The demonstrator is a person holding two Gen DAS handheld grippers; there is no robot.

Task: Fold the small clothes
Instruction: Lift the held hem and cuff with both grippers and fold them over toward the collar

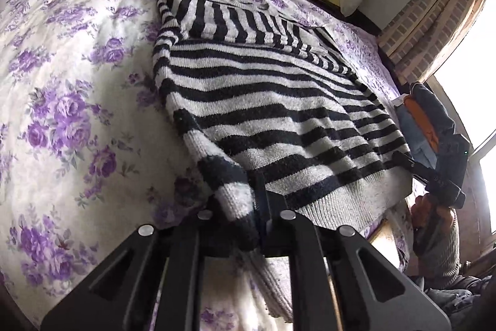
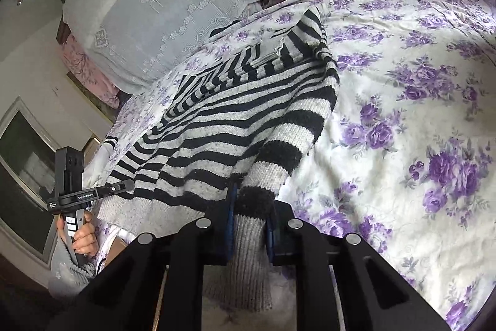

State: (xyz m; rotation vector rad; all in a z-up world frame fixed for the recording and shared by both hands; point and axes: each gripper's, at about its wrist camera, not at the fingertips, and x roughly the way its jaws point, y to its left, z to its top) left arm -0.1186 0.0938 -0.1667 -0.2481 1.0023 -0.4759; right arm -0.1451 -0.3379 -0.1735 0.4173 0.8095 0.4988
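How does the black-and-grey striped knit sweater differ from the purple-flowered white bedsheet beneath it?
The black-and-grey striped knit sweater bears bands; the purple-flowered white bedsheet bears rose prints. The sweater looks thick and fuzzy, the bedsheet thin and smooth. The left tool and right tool pinch the sweater's sleeves, not the bedsheet. Both lie spread out.

Black-and-grey striped knit sweater (image 1: pixel 263 101), lying flat on floral bed sheet (image 1: pixel 62 82); upper part folded over, one cuffed sleeve (image 2: pixel 248 238) trailing toward near edge.
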